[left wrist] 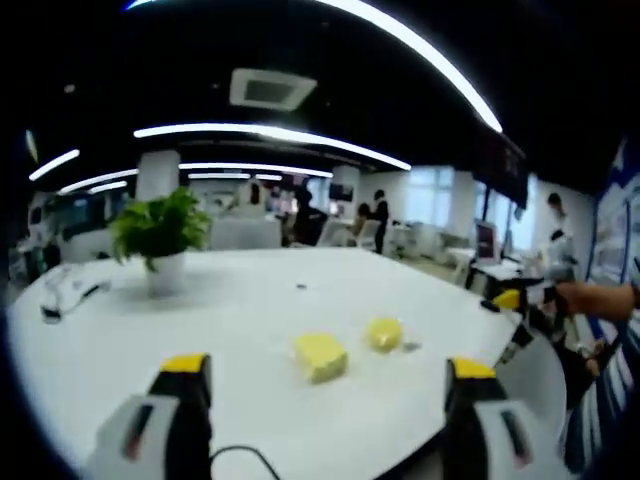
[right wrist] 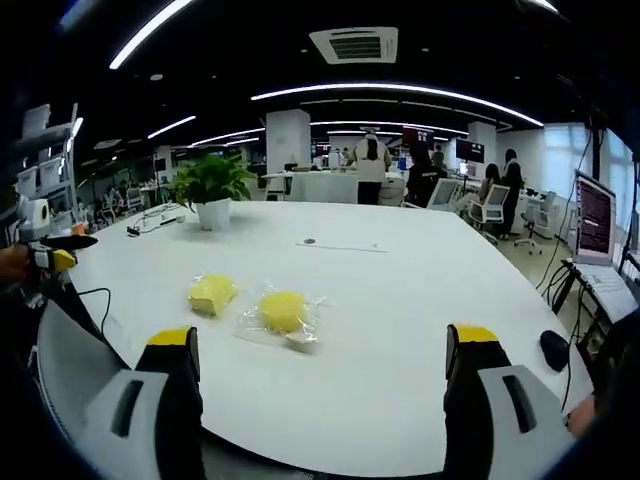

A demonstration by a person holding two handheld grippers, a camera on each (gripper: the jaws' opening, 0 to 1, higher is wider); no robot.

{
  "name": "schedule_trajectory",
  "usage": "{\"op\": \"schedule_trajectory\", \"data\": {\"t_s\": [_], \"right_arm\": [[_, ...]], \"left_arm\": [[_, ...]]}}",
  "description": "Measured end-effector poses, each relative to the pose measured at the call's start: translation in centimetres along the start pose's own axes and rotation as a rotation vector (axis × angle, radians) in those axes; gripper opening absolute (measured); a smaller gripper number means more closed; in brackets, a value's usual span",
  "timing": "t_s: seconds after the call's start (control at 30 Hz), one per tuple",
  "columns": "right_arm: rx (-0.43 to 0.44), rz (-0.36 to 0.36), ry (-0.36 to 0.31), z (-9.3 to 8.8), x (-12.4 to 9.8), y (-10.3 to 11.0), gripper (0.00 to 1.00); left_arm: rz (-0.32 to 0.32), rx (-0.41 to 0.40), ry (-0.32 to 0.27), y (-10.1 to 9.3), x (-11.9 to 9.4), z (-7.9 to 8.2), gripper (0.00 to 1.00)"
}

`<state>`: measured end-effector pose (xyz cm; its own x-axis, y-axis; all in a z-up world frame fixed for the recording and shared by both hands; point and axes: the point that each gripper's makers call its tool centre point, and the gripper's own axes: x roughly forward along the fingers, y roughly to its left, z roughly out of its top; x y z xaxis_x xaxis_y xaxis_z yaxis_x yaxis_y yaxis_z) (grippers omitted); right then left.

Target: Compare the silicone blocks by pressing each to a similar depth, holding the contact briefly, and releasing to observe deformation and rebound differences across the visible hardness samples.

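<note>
Two yellow silicone blocks on the white tabletop, both grippers apart and empty.
First silicone block (right wrist: 211,293) and second silicone block (right wrist: 283,311) lie side by side near the tabletop (right wrist: 400,300) front edge, each in clear wrap. One potted plant (right wrist: 210,190) stands near the far edge. Left gripper (left wrist: 325,375) and right gripper (right wrist: 320,345) jaws stand wide, above the front edge.

Two silicone blocks (right wrist: 212,293) (right wrist: 283,311) side by side on table (right wrist: 400,300) ahead of right gripper (right wrist: 325,365); plant (right wrist: 211,190) behind.

Each gripper (left wrist: 330,372) (right wrist: 322,340) has grey jaws with yellow tips.
</note>
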<state>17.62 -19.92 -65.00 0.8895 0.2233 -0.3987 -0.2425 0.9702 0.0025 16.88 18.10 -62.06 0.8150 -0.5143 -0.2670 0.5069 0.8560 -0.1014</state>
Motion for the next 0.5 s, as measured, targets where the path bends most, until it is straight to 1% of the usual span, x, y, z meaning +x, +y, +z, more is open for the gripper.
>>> {"op": "schedule_trajectory", "data": {"t_s": [0.07,0.13,0.23,0.27,0.33,0.43,0.5], "right_arm": [[0.018,-0.002,-0.027,0.3,0.0,-0.1,0.96],[0.025,0.005,-0.038,0.5,0.0,0.1,0.96],[-0.002,0.009,-0.029,0.6,0.4,0.2,0.96],[-0.013,0.011,-0.018,0.5,0.6,0.3,0.96],[-0.020,0.023,-0.002,0.4,0.8,0.6,0.96],[-0.028,0.037,-0.024,1.0,0.9,0.9,0.96],[-0.027,0.034,-0.015,1.0,1.1,0.9,0.96]], "left_arm": [[0.000,-0.007,0.005,0.2,0.0,0.1,0.99],[-0.005,-0.021,0.014,0.2,0.0,0.1,0.99],[-0.013,-0.005,0.024,0.2,0.2,0.1,0.99],[-0.016,0.002,0.042,0.2,0.3,-0.2,0.99],[-0.019,0.005,0.047,0.3,0.4,-0.2,0.98],[-0.015,-0.007,0.044,0.9,0.5,0.0,0.99],[-0.014,-0.032,0.039,1.1,0.6,0.1,0.99]]}}
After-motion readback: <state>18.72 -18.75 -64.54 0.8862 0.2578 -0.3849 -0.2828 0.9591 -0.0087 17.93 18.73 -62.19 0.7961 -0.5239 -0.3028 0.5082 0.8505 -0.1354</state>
